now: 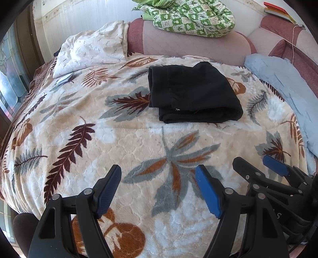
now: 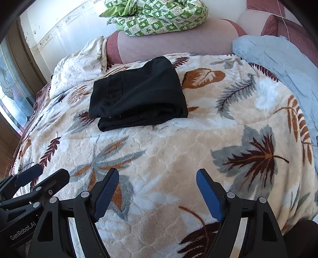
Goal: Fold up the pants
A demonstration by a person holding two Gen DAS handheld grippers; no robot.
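Observation:
Black pants (image 1: 190, 93) (image 2: 139, 93) lie folded into a compact rectangle on the leaf-patterned blanket (image 1: 119, 142) (image 2: 178, 142), toward the far side of the bed. My left gripper (image 1: 158, 174) hovers open over the near part of the blanket, well short of the pants, nothing between its blue pads. My right gripper (image 2: 157, 176) is also open and empty, side by side with the left. The right gripper (image 1: 260, 162) shows at the lower right of the left wrist view, and the left gripper (image 2: 49, 172) at the lower left of the right wrist view.
A white floral pillow (image 1: 89, 49) lies at the far left by the pink headboard (image 1: 188, 45). A green checked quilt (image 1: 190, 15) sits on top of the headboard. A light blue cloth (image 1: 282, 87) lies along the right. A window (image 1: 10, 79) is on the left.

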